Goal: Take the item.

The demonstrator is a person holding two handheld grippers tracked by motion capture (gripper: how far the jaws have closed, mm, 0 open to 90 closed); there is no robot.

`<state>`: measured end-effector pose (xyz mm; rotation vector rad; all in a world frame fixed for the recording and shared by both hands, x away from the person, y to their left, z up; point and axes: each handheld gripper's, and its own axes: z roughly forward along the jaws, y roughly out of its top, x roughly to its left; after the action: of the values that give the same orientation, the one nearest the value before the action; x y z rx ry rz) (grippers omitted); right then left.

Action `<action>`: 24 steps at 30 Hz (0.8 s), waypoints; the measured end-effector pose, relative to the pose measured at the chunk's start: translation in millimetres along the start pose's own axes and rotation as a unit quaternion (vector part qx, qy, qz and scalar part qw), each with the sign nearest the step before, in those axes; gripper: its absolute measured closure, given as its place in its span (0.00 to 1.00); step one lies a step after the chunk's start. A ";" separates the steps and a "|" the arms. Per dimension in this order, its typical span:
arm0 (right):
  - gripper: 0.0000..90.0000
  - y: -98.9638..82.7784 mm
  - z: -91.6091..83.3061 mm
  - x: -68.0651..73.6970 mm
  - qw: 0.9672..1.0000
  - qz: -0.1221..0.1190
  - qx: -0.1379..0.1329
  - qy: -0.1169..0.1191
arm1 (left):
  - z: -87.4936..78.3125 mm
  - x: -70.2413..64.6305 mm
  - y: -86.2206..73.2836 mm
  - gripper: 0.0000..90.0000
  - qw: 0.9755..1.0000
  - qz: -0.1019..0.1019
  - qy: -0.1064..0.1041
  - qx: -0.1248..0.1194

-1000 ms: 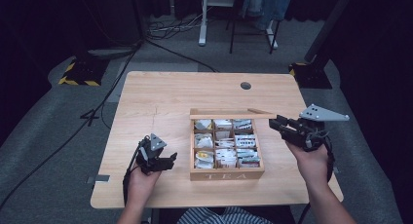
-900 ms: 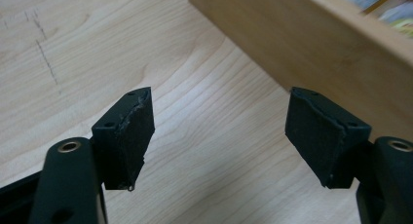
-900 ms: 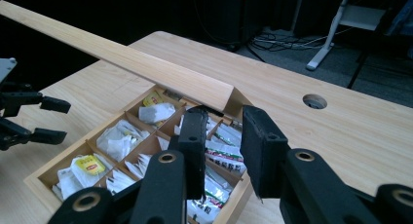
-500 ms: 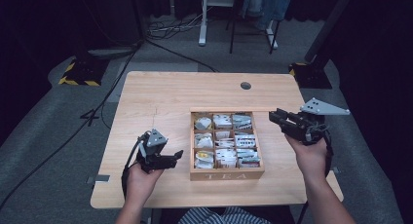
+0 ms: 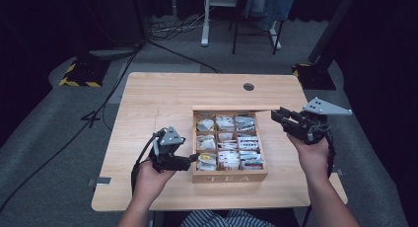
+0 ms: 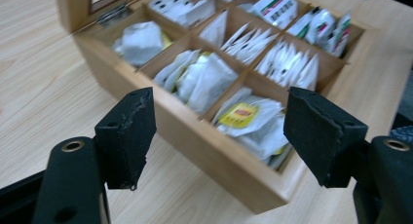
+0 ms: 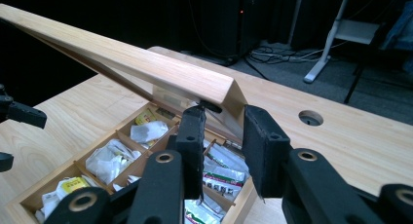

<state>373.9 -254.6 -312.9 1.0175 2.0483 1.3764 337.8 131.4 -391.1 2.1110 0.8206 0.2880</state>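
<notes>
A wooden tea box (image 5: 229,176) marked TEA sits right of the table's middle, with tea bags in its compartments. Its lid (image 5: 231,108) is raised along the far side. My right gripper (image 5: 277,116) is shut on the lid's right corner (image 7: 214,90). Its jaws have just eased a little, with the lid still between the pads (image 7: 260,136). My left gripper (image 5: 195,160) hovers open at the box's front left, nothing between its jaws. In the left gripper view it (image 6: 219,114) frames a tea bag with a yellow tag (image 6: 238,114) inside the box's near wall (image 6: 195,136).
The light wooden table (image 5: 157,103) has a round cable hole (image 5: 248,87) behind the box. Bare tabletop lies left of and behind the box. A cable (image 5: 138,163) trails from the left gripper. Desk and chair legs (image 5: 236,24) stand on the floor beyond.
My left gripper has risen and moved right, up to the box's front left corner. The right gripper shifted slightly up and left with the lid's corner.
</notes>
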 end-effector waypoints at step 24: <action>0.77 -0.5 5.2 -4.4 1.000 0.006 -0.002 0.003 | 31.6 -34.9 48.9 0.30 0.996 0.047 -0.070 0.012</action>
<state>380.2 -255.1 -315.4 1.0261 2.0469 1.3905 348.2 67.6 -370.3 2.1682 0.6473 0.1771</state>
